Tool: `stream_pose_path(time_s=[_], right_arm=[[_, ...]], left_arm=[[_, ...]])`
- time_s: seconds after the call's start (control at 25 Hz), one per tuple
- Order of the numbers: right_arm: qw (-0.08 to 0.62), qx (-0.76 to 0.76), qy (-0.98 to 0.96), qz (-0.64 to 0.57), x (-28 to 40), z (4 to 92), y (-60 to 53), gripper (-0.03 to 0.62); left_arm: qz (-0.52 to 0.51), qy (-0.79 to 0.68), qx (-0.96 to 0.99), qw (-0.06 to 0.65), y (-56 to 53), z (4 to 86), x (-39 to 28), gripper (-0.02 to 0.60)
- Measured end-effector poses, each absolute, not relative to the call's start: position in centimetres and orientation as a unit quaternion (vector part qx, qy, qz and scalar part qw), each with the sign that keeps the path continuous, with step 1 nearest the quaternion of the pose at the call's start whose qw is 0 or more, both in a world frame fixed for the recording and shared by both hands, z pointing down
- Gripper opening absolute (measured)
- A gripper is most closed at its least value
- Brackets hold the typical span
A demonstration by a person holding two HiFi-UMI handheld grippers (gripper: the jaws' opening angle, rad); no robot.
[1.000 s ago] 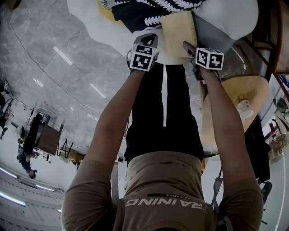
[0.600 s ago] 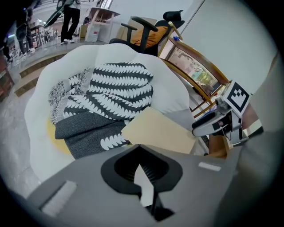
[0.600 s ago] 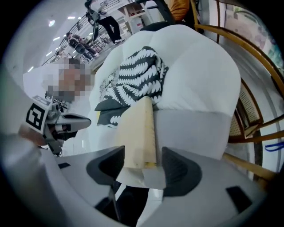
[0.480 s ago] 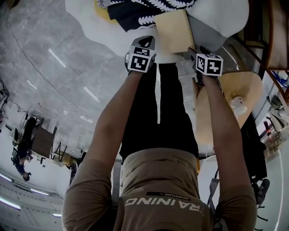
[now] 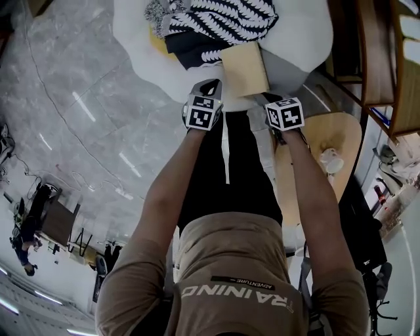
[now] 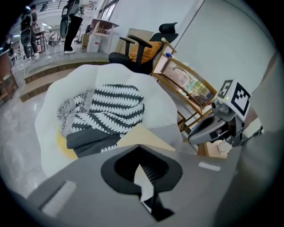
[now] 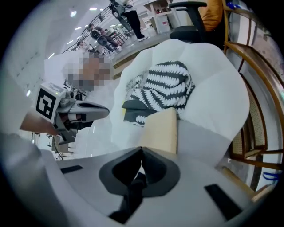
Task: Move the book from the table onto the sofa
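Observation:
The book (image 5: 244, 69), pale tan and closed, lies on the white sofa (image 5: 134, 46) beside a striped cloth. It also shows in the left gripper view (image 6: 146, 135) and the right gripper view (image 7: 162, 131). My left gripper (image 5: 211, 88) hangs short of the book's near left corner, jaws together (image 6: 140, 146). My right gripper (image 5: 274, 105) is off the book's near right corner. Its jaws have just been closing and now meet with nothing between them (image 7: 141, 150). Neither gripper touches the book.
A black-and-white striped cloth (image 5: 210, 20) and a dark grey one (image 6: 91, 139) are heaped on the sofa. A round wooden table (image 5: 331, 134) with a white cup (image 5: 331, 159) stands to the right, a wooden chair (image 5: 374, 52) beyond it. A black office chair (image 6: 142, 46) is behind the sofa.
Both grippers flanked the book's near end a second ago; they have since drawn up and back from it. The book stays on the sofa.

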State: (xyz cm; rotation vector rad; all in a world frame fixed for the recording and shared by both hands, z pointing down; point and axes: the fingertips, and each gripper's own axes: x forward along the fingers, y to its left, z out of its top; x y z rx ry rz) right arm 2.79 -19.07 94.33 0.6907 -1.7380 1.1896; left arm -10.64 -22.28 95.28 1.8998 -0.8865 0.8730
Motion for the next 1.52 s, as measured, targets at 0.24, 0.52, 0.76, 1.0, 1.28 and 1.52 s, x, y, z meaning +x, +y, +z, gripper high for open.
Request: stream_pose_path(time_s=[0.24,0.52,0.76,1.0,1.28,1.52], right_arm=[[0.408,0.262,-0.732,0.479,-0.1,88.8,-18.0,0.006],[0.333,0.257,-0.807,0.415,-3.0,78.4,-20.4,0.005],[0.272,0.278,-0.842,0.374,-4.9,67.7,-22.2,0.005],[0.241,0.309,-0.871,0.295,-5.2,60.5,-26.3,0.005],[0.181,0.331,-0.900,0.219,-6.1,50.9,-29.0,0.005],[0.110,0.330,-0.928,0.131,-6.9,42.1,-31.4,0.005]], left_arm=[[0.330,-0.353,0.788,0.382,-22.8,87.4,-12.0,-0.009],[0.306,-0.376,0.798,0.359,-22.3,78.0,-14.2,-0.009],[0.266,-0.416,0.796,0.350,-22.4,67.5,-14.9,-0.009],[0.240,-0.421,0.824,0.293,-24.9,60.9,-14.0,-0.009],[0.224,-0.430,0.846,0.221,-27.8,53.7,-15.5,-0.009],[0.167,-0.447,0.863,0.164,-31.7,45.9,-16.3,-0.009]])
